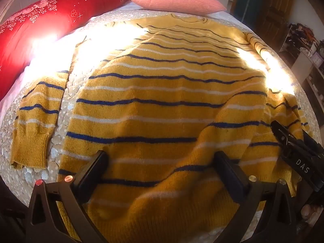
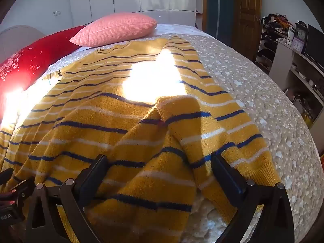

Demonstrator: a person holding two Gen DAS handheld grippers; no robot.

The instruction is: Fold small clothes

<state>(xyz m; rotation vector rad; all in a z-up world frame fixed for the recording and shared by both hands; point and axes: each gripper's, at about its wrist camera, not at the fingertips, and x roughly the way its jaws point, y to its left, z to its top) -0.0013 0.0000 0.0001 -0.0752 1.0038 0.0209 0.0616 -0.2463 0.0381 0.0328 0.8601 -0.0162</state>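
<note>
A mustard-yellow sweater (image 1: 154, 93) with blue and white stripes lies spread on the bed, hem towards me. Its left sleeve (image 1: 36, 121) lies flat beside the body. Its right sleeve (image 2: 212, 125) is bunched over the right side of the body. My left gripper (image 1: 162, 162) is open, its fingers wide apart over the hem. My right gripper (image 2: 160, 166) is open over the rumpled right hem and sleeve. It also shows in the left wrist view (image 1: 293, 147) at the right edge. Neither holds cloth that I can see.
The bed has a white textured bedspread (image 2: 253, 93). A pink pillow (image 2: 117, 29) and a red floral pillow (image 1: 44, 20) lie at the far end. Shelves with clutter and a clock (image 2: 300, 34) stand to the right of the bed. Strong sunlight washes out patches of the sweater.
</note>
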